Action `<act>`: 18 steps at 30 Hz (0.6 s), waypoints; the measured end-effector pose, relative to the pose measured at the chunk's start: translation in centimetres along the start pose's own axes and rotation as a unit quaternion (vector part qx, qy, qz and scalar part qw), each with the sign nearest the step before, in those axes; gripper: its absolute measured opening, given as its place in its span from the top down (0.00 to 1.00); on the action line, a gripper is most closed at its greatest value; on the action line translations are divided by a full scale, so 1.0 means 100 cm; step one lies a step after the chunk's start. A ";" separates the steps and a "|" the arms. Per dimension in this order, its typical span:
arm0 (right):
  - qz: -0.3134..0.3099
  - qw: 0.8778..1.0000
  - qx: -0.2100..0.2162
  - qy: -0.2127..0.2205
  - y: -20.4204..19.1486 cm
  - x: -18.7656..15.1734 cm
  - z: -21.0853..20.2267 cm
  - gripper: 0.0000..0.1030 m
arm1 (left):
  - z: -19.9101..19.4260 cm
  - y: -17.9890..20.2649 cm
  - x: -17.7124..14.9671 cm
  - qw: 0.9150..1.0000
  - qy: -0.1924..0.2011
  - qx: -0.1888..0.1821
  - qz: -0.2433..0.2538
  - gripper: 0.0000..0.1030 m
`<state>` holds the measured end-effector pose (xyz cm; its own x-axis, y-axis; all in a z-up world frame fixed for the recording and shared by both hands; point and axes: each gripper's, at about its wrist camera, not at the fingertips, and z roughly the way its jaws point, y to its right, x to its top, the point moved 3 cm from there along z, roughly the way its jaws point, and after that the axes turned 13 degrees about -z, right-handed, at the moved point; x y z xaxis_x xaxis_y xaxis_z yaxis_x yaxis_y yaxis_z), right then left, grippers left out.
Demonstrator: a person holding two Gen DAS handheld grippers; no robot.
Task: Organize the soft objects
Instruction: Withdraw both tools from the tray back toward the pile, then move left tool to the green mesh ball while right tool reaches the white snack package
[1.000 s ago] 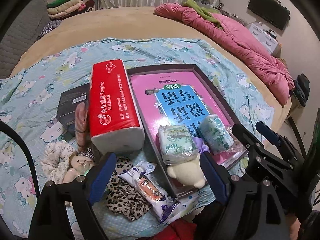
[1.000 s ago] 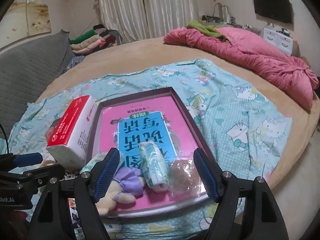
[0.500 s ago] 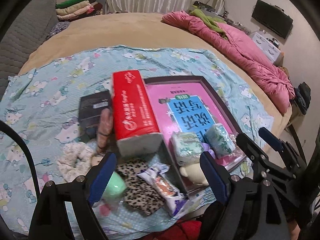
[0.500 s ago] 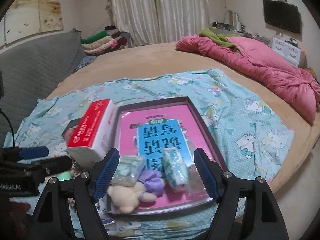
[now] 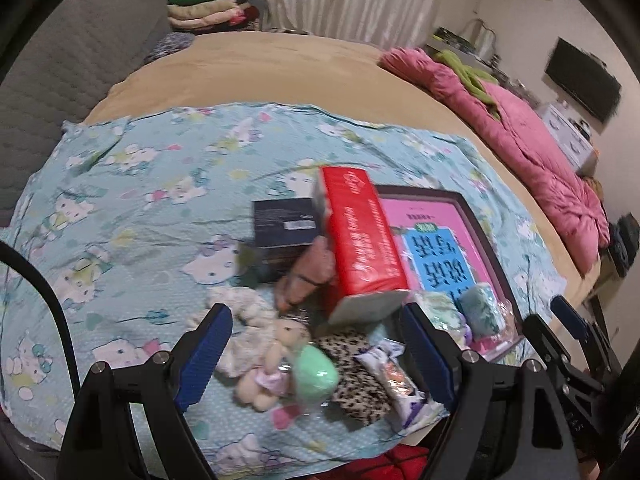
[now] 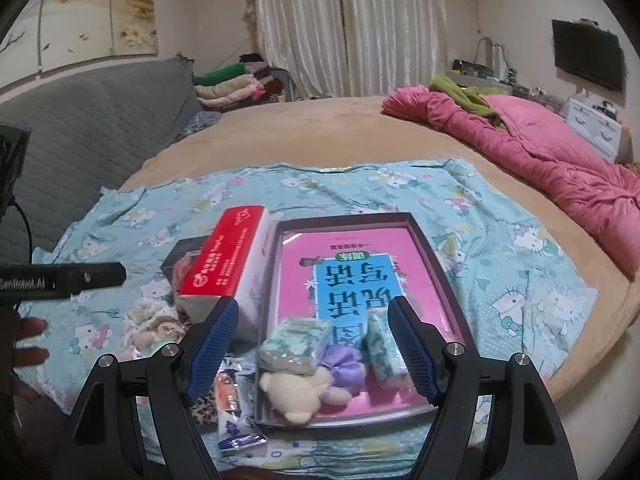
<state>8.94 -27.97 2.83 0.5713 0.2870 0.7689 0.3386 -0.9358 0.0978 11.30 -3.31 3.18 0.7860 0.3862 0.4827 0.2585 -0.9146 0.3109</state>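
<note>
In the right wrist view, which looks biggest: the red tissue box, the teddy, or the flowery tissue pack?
1. red tissue box
2. teddy and flowery tissue pack: alike, too close to rank.

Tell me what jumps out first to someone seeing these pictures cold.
The red tissue pack grabs the eye first, lying on the cartoon-cat sheet against the left wall of the dark tray, whose floor is a bright pink book cover. At the tray's near end sit two small tissue packets and a cream plush bear. Far right on the bed, a crumpled pink quilt stands out.
</note>
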 end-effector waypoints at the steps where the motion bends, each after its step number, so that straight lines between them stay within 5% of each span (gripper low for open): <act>1: -0.004 1.000 0.002 0.001 -0.003 0.001 -0.001 0.24 | -0.002 -0.007 0.002 1.000 0.002 0.003 -0.007 0.17; 11: -0.068 0.997 0.039 -0.014 -0.038 0.000 0.000 0.24 | -0.008 -0.050 -0.004 0.999 -0.006 0.012 -0.040 0.17; 18: -0.172 0.982 0.063 -0.053 -0.071 -0.017 0.013 0.24 | 0.005 -0.058 -0.031 0.998 -0.041 0.010 -0.042 0.17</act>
<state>6.54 -21.56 0.01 0.4791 0.6079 0.6332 0.6114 -0.7487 0.2563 7.64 0.80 -0.50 0.8046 0.4513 0.3859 0.3361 -0.8819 0.3306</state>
